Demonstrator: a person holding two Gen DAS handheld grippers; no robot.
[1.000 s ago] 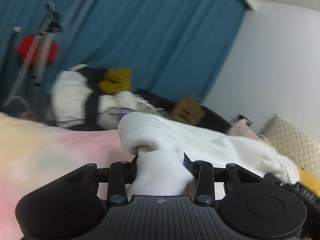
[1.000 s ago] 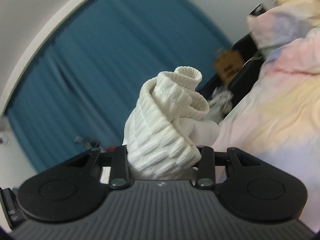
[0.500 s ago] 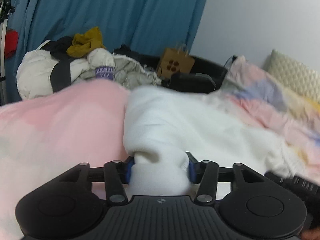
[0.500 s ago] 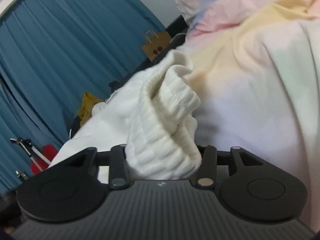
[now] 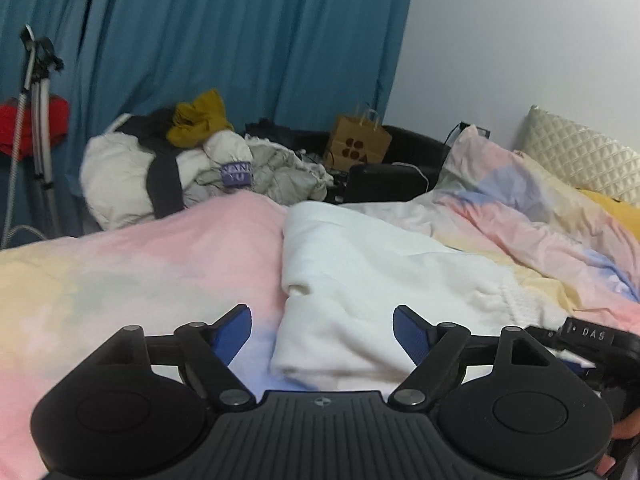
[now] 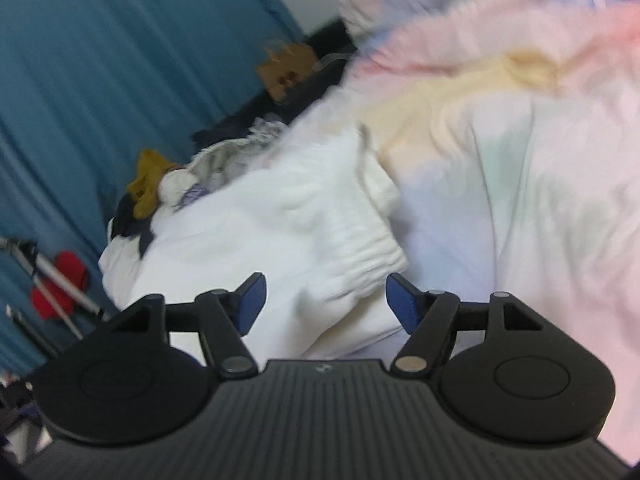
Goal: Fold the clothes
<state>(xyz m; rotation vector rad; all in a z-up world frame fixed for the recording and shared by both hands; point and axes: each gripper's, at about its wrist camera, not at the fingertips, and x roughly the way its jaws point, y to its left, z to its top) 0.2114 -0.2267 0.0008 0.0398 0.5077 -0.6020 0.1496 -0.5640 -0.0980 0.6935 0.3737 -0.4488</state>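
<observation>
The white garment (image 5: 384, 280) lay on the pastel duvet (image 5: 132, 272), doubled over itself, its near folded edge just ahead of the left gripper (image 5: 322, 330) and its ribbed hem (image 6: 360, 248) bunched in front of the right gripper (image 6: 322, 300). Both grippers stood with fingers apart and nothing between the blue pads (image 5: 234, 332); cloth sat in the gap of each without being pinched. The likely trouble was in the cloth itself: thick and springy by its look, a fold laid on a soft, lumpy duvet could slump or spring open, and the rolled tuck at the left edge could leave layers uneven. If either gripper closed again where it stood, it might catch only the top layer, or a bit of duvet with it, and drag the stack askew. The right view was blurred, so how flat the hem lay could not be told. The pile of clothes (image 5: 192, 160) by the curtain (image 5: 220, 32) lay well apart.
</observation>
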